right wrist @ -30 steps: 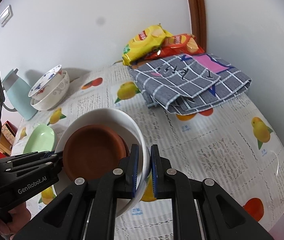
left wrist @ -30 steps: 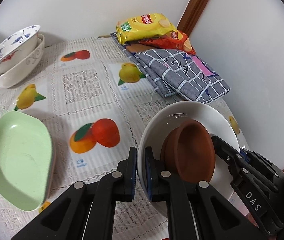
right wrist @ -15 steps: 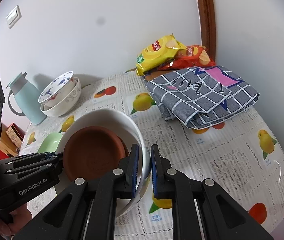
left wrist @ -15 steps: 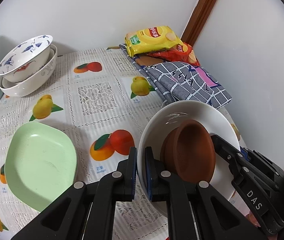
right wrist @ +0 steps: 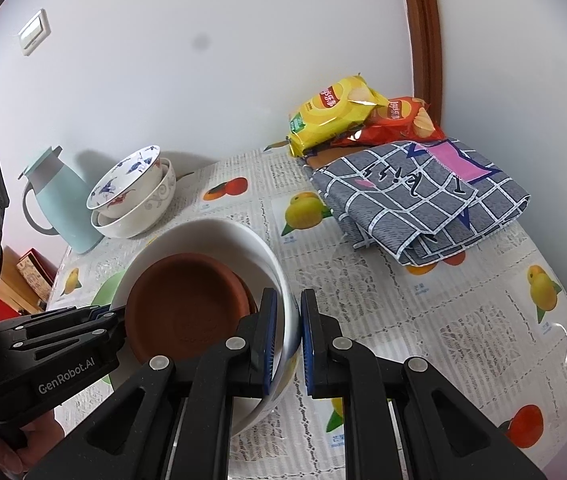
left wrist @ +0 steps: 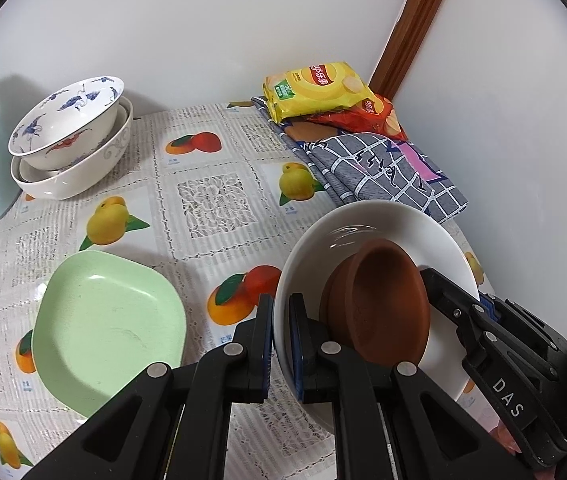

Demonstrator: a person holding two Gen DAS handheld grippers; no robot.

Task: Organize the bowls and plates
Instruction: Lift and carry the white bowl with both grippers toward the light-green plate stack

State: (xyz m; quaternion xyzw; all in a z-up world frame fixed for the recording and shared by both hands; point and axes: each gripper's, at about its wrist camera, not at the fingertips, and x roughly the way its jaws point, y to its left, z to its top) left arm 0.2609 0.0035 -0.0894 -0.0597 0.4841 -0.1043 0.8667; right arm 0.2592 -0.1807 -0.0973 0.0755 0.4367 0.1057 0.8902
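While clamped at opposite rims, white bowl (left wrist: 367, 224) tilted.

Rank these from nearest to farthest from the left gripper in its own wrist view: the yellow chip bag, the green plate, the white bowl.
1. White bowl: clamped by the left gripper, rim between its fingers.
2. Green plate: on the table, just left.
3. Yellow chip bag: far corner, by the wall.

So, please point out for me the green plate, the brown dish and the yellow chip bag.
green plate (left wrist: 107, 328), left wrist view, on its inner floor.
brown dish (right wrist: 183, 308), right wrist view, on its inner floor.
yellow chip bag (left wrist: 313, 90), left wrist view, on its front face.
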